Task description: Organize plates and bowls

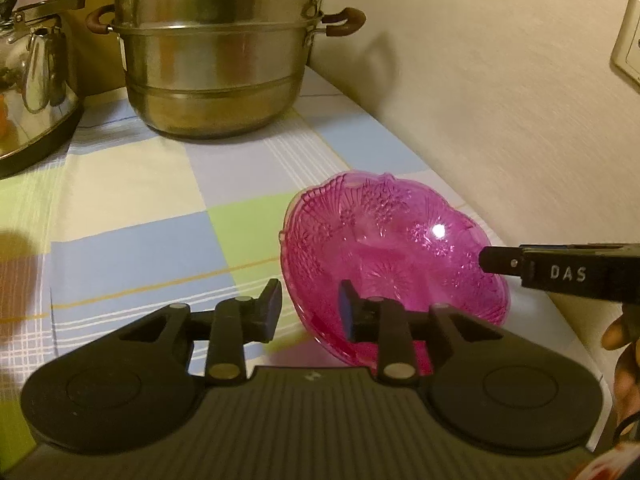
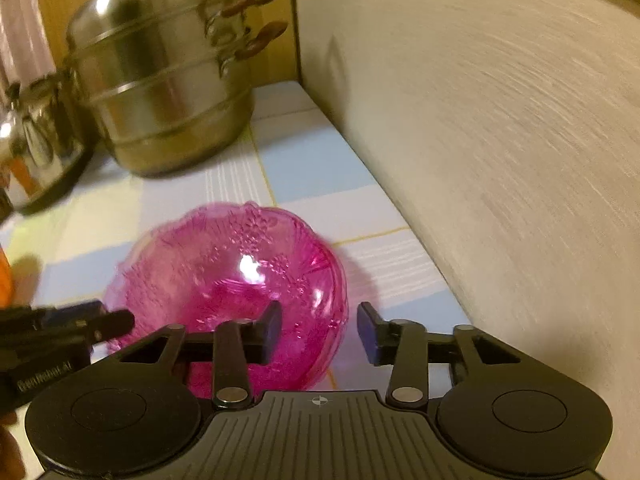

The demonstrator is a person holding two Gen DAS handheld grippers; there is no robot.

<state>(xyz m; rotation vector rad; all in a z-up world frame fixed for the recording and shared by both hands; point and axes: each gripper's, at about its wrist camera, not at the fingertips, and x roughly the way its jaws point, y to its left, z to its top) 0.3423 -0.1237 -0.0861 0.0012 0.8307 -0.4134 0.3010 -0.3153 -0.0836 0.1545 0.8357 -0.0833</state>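
Observation:
A pink see-through glass bowl (image 1: pixel 394 250) with a cut flower pattern rests on the checked tablecloth (image 1: pixel 140 208) close to the wall. It also shows in the right wrist view (image 2: pixel 228 280). My left gripper (image 1: pixel 310 310) is open, with the bowl's near left rim between its fingers. My right gripper (image 2: pixel 320 330) is open, with the bowl's near right rim between its fingers. The right gripper's finger (image 1: pixel 560 270) reaches over the bowl from the right in the left wrist view. The left gripper's finger (image 2: pixel 80 326) shows at the bowl's left in the right wrist view.
A tall stacked steel steamer pot (image 1: pixel 216 52) with brown handles stands at the back. A shiny kettle (image 1: pixel 32 80) stands at the back left. A cream wall (image 1: pixel 500 100) with sockets runs along the right side of the table.

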